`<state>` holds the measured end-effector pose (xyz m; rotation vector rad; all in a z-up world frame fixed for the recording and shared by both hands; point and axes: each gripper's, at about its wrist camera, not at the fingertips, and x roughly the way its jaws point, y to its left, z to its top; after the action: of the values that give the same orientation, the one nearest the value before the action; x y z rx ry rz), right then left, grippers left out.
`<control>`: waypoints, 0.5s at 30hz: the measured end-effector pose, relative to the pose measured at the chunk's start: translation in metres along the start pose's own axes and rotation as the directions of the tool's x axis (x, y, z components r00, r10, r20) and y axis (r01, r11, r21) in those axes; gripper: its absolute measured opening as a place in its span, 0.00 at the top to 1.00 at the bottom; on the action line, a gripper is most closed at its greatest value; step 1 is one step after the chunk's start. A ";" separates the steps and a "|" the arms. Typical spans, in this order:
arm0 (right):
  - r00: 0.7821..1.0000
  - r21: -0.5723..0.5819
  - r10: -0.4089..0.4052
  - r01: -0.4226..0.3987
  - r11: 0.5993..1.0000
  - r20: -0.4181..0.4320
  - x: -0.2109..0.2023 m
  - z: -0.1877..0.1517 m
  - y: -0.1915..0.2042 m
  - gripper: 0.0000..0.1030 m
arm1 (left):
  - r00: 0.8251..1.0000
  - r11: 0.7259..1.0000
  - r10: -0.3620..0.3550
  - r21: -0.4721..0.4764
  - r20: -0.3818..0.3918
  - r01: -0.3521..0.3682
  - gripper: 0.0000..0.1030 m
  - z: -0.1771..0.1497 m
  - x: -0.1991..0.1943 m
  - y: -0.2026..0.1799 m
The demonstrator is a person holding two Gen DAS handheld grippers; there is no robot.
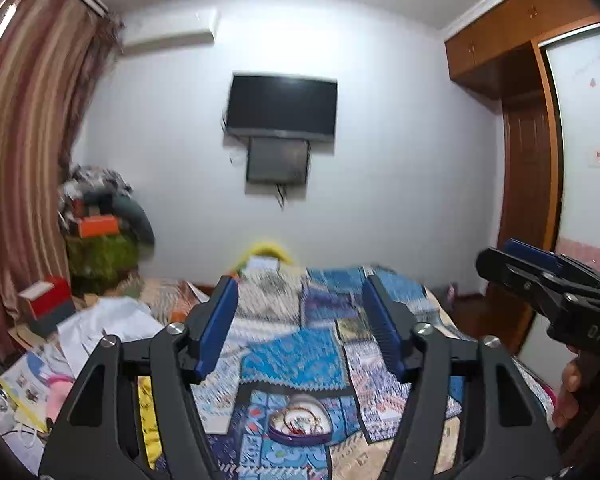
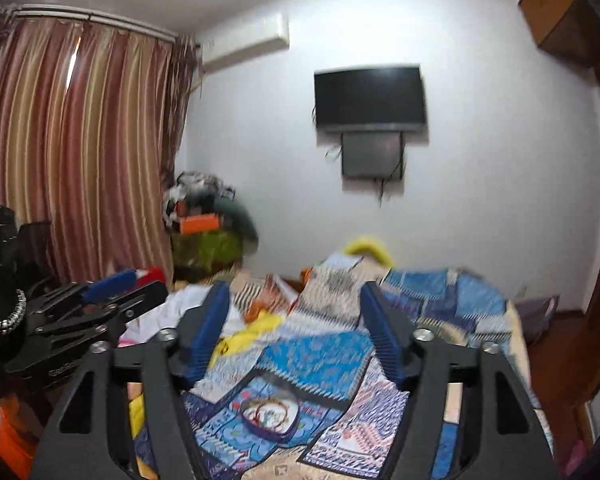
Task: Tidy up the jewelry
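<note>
Left gripper (image 1: 300, 320) spread, empty | right gripper (image 2: 296, 320) spread, empty

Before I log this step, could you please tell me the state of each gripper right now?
Left gripper: open, tongs empty.
Right gripper: open, tongs empty.

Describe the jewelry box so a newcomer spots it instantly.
Start at the bed under the wall TV, covered by a blue patchwork quilt. Near its front edge lies a heart-shaped jewelry box: purple rim, beaded strands inside, the only container on the quilt.
</note>
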<state>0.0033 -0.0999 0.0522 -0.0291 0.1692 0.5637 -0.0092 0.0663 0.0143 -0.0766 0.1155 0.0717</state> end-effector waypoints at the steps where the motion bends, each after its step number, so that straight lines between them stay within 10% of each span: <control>1: 1.000 0.001 -0.012 0.012 1.000 0.017 -0.005 0.001 0.002 0.22 | 1.000 1.000 0.007 0.002 0.014 -0.007 0.28 0.002 -0.005 -0.001; 4: 0.997 0.011 -0.057 0.056 0.998 0.058 -0.011 0.001 0.005 0.09 | 0.999 0.999 0.024 -0.021 0.038 -0.024 0.06 0.003 -0.016 0.002; 15: 0.993 0.036 -0.104 0.102 0.994 0.058 -0.013 -0.005 0.007 0.00 | 0.998 0.998 0.061 -0.036 0.021 -0.060 0.02 0.001 -0.028 0.006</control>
<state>-0.0125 -0.1010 0.0497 0.0106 0.1181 0.4583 -0.0370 0.0706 0.0185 -0.1077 0.0945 0.1352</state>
